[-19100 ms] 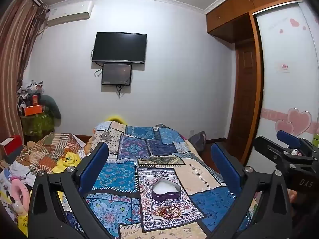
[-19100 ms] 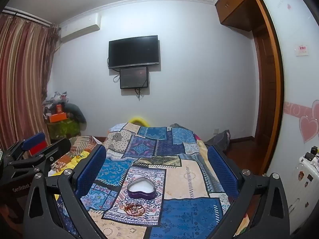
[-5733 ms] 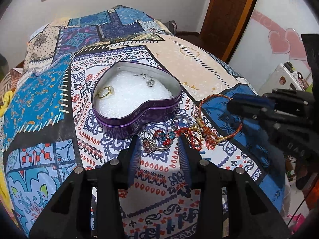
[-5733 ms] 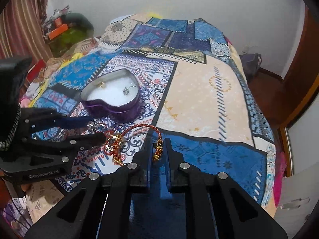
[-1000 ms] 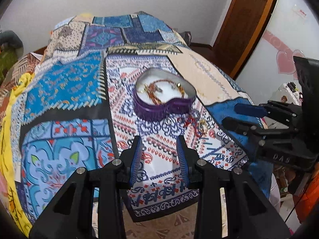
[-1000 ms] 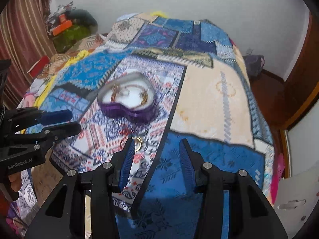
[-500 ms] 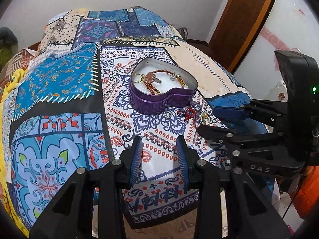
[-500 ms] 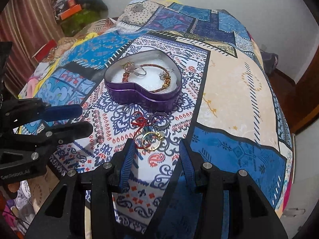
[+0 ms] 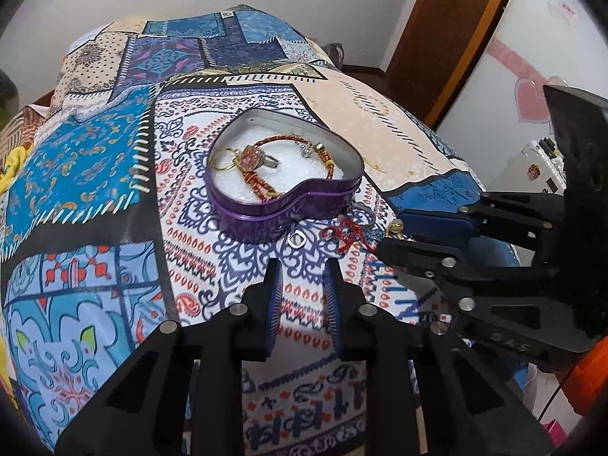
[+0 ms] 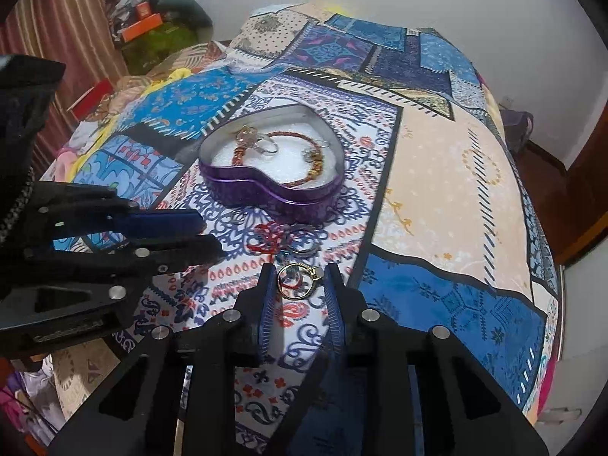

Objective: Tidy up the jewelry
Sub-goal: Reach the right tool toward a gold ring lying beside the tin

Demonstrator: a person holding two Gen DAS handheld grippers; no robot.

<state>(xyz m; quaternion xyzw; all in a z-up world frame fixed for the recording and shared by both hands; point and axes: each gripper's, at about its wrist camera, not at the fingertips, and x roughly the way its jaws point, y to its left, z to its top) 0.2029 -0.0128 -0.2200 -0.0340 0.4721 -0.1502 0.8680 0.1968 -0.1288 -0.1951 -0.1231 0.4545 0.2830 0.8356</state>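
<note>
A purple heart-shaped tin [image 9: 266,224] [image 10: 266,193] with white padding sits on the patchwork bedspread. Inside lie a red braided bracelet [image 9: 262,186] [image 10: 315,159], a gold ring [image 9: 222,159] and a jewelled piece [image 9: 252,157] [image 10: 247,136]. In front of the tin lie a red knot charm [image 9: 345,233] [image 10: 268,237], silver rings [image 9: 297,238] [image 10: 304,241] and a gold ring [image 10: 298,279]. My right gripper [image 10: 298,281] is open, its fingertips either side of the gold ring. My left gripper [image 9: 302,285] is open and empty, just short of the silver ring.
The bedspread [image 9: 95,174] [image 10: 456,174] slopes off at its front and right edges. A wooden door [image 9: 444,19] and a white wardrobe with pink hearts [image 9: 532,95] stand to the right. Curtains and clutter [image 10: 152,26] are at the left.
Both grippers have moved closer to the loose jewelry in front of the tin. The right gripper's fingers now straddle the gold ring. The tin's contents are unchanged.
</note>
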